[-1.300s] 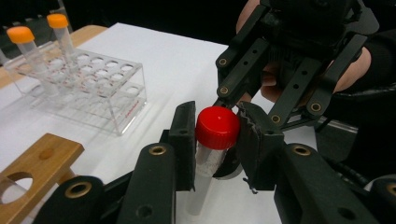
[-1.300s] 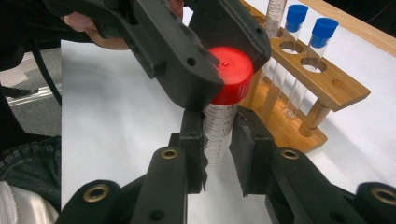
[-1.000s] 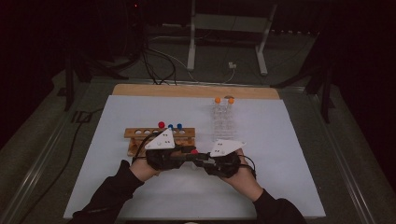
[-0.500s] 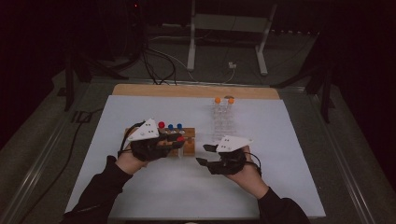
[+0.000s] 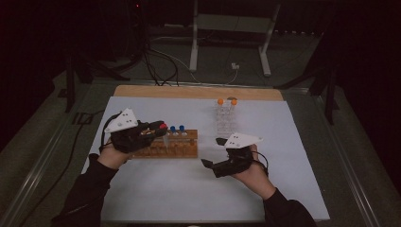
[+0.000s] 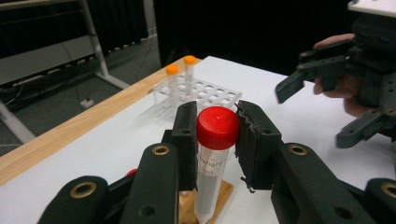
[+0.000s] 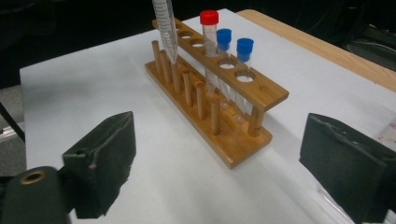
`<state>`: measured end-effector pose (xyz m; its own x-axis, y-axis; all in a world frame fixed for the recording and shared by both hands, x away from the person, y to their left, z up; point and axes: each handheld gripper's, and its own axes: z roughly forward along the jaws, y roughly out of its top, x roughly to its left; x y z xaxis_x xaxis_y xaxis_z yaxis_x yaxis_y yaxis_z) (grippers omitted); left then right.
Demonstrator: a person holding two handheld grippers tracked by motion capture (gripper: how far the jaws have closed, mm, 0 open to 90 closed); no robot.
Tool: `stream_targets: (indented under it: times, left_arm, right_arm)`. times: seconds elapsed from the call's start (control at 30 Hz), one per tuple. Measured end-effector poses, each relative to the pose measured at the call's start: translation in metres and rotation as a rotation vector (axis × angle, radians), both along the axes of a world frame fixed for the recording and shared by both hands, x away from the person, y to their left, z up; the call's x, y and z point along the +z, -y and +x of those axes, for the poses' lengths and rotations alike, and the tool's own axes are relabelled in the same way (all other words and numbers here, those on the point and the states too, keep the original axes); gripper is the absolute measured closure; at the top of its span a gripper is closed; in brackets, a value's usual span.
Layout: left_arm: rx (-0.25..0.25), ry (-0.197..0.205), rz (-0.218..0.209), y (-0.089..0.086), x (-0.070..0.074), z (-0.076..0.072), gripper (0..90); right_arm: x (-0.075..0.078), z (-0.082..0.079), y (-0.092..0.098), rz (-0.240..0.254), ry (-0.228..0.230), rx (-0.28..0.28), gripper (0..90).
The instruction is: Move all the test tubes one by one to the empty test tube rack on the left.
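Above the wooden rack [image 5: 172, 144], the left hand-held gripper [image 6: 215, 135] clamps a red-capped tube [image 6: 214, 158]; the right hand-held gripper [image 5: 213, 152], just opening, holds nothing.

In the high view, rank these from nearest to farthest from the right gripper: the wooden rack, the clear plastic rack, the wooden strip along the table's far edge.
Measured from the right gripper, whose jaws have just been opening with nothing between them:
1. Wooden rack, just to its left.
2. Clear plastic rack, beyond it, holding two orange-capped tubes.
3. Wooden strip, at the table's far edge.
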<state>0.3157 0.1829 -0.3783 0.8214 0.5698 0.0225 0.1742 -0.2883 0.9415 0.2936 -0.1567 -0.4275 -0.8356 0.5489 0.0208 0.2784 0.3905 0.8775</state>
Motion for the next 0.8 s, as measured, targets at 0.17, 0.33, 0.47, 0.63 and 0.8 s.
stream_targets:
  times: [0.17, 0.33, 0.47, 0.63, 0.8]
  left_arm:
    - [0.042, 0.016, -0.001, -0.012, 0.002, 0.004, 71.4]
    - [0.108, 0.038, -0.008, -0.023, 0.0, 0.011, 71.4]
    - [0.135, 0.046, -0.033, -0.027, -0.004, 0.017, 71.4]
    - [0.165, 0.032, -0.044, -0.029, -0.015, 0.026, 71.4]
    - [0.158, 0.0, -0.059, -0.03, -0.027, 0.032, 71.3]
  right_arm:
    - [0.001, 0.0, 0.004, 0.028, -0.005, 0.039, 2.4]
    - [0.002, 0.001, 0.006, 0.037, -0.011, 0.054, 0.1]
    - [0.001, 0.002, 0.007, 0.033, -0.015, 0.049, 0.1]
    - [0.001, 0.001, 0.007, 0.029, -0.012, 0.051, 0.1]
    - [0.002, 0.001, 0.008, 0.035, -0.01, 0.052, 0.1]
